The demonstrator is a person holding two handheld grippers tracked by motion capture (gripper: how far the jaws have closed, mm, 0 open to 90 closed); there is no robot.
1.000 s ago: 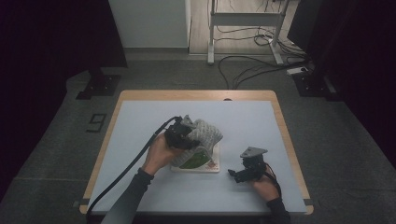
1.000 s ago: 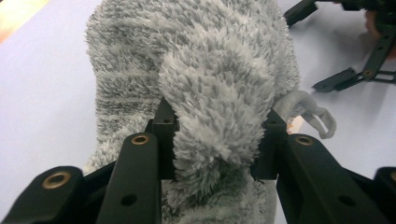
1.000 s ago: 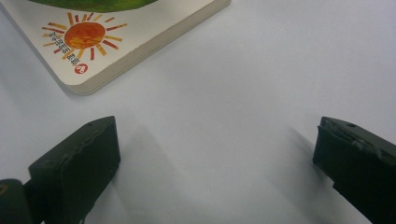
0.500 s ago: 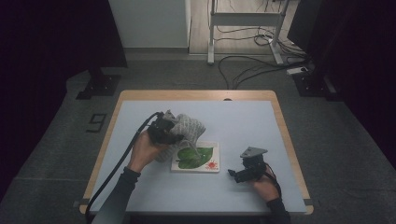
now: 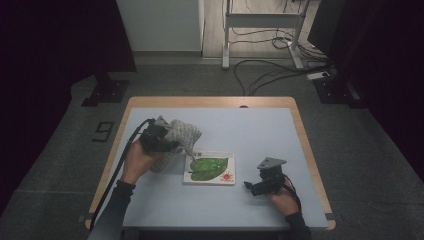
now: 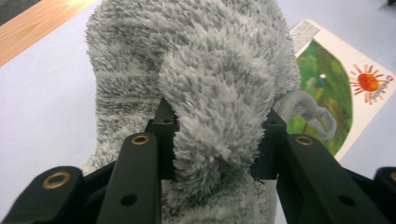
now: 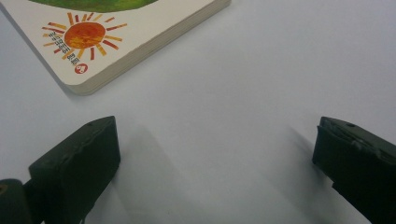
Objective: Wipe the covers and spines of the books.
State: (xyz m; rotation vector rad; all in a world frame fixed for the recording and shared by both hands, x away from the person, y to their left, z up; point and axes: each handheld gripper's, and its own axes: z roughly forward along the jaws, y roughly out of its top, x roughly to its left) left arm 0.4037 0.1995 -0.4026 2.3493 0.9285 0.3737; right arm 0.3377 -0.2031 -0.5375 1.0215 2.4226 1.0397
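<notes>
Since the earlier high views the left claw has carried the grey fluffy sock off the picture book toward the bench's left side: 1 second ago the sock lay bunched over the book's upper left part, and now it covers no more than the book's upper left corner, so nearly the whole green leaf cover shows. The right claw has kept its place just right of the book.

The left claw is clamped on the sock. In the left gripper view its 2 black jaws stand at either side of a thick fold of grey pile, pressing into it, and the rest of the sock bulges above and below them. A small grey loop hangs from the sock on the side facing the book. In the high view the sock's lower end droops to the bench just left of the book, while its top sits against the claw.

The right claw rests low over the bench with its jaws wide apart and bare bench between them. The book's corner with the red and orange sun lies just beyond its jaws, apart from them.
</notes>
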